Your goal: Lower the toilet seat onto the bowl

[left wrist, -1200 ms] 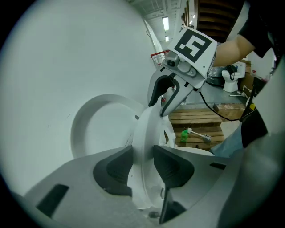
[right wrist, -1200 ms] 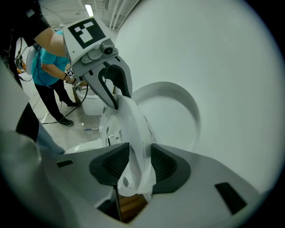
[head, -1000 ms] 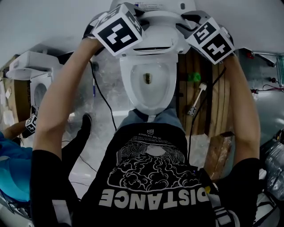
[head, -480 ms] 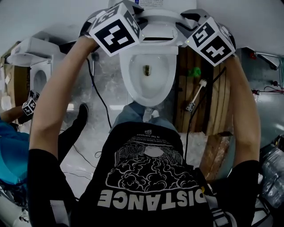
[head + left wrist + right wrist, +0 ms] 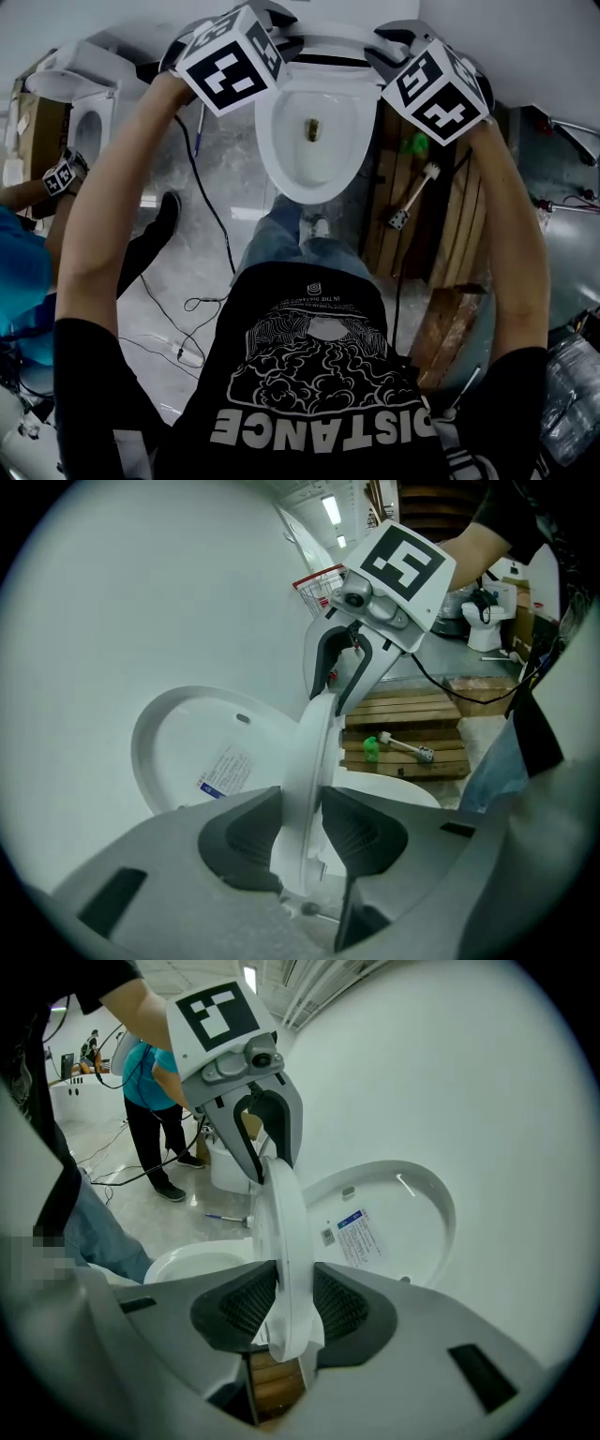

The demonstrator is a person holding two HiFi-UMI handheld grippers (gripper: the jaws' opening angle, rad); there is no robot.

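Seat (image 5: pixel 317 742) gripped on both sides, tilted above the bowl (image 5: pixel 269 141).
Its rim is clamped by the left gripper (image 5: pixel 302 829) and by the right gripper (image 5: pixel 284 1305), whose jaws have just been closing further on it.

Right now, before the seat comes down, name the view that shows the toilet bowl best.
The head view: it looks straight down into the toilet bowl, showing its inside and front rim. The left gripper view shows only a strip of rim beyond the seat; the right gripper view, a curved piece at its left.
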